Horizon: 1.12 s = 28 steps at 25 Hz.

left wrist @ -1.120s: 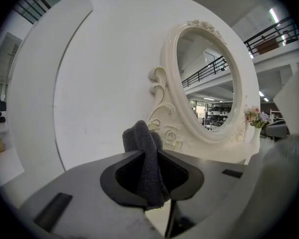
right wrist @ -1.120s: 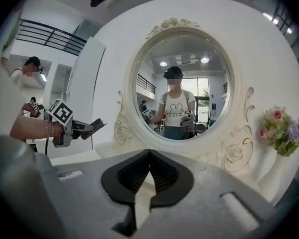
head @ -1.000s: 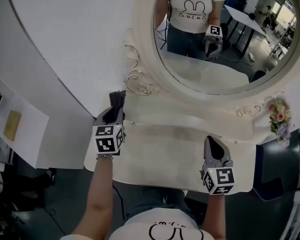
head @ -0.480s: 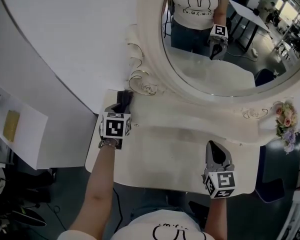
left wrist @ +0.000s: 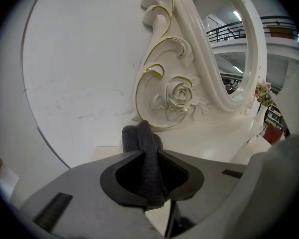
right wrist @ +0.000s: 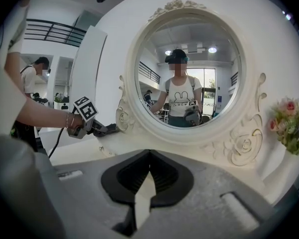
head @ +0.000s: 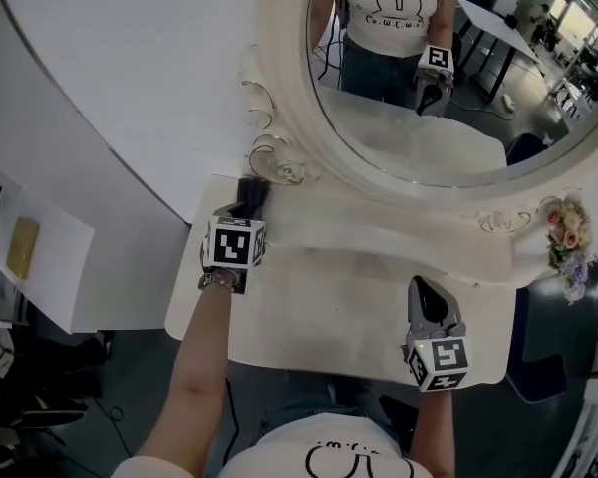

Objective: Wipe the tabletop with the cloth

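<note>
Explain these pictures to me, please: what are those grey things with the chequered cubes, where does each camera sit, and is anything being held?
There is no robot here: a person holds a two-jaw tool in each hand, and the chequered cubes are part of those tools. The top-down picture comes from a camera on the person's head. The other two come from cameras riding on each tool, looking along its jaws. The left gripper pinches a dark grey cloth at the back left corner of the white tabletop, by the gold-edged scroll. The right gripper is closed on nothing, over the front right part. A round mirror at the back reflects the person, and flowers sit at the right end.
</note>
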Motion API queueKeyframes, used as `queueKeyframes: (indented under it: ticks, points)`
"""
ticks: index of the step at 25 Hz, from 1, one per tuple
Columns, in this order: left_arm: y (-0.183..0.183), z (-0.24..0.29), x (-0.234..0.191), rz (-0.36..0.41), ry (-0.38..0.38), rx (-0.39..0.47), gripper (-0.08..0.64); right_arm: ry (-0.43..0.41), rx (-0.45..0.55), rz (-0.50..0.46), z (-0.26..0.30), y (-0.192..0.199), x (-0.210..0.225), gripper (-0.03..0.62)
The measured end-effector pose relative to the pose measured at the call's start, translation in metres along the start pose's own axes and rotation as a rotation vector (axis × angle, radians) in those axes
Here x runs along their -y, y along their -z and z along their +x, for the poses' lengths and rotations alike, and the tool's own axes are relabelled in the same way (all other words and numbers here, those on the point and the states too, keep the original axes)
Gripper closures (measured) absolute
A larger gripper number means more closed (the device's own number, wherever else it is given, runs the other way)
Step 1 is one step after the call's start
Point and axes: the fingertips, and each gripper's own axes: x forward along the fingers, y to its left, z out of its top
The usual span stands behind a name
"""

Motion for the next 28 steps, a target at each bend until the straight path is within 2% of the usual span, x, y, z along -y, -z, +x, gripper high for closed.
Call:
queueKeyframes:
  ticks: [9, 28]
  points:
    - [-0.001, 0.005, 0.05, -0.001, 0.013, -0.019, 0.482, -0.008, 0.007, 0.022, -0.019, 0.011, 0.032, 0.595]
    - [-0.011, 0.025, 0.192, 0.017, 0.039, -0.022, 0.483, 0.02, 0.016, 0.102, -0.08, 0.053, 0.142, 0.595]
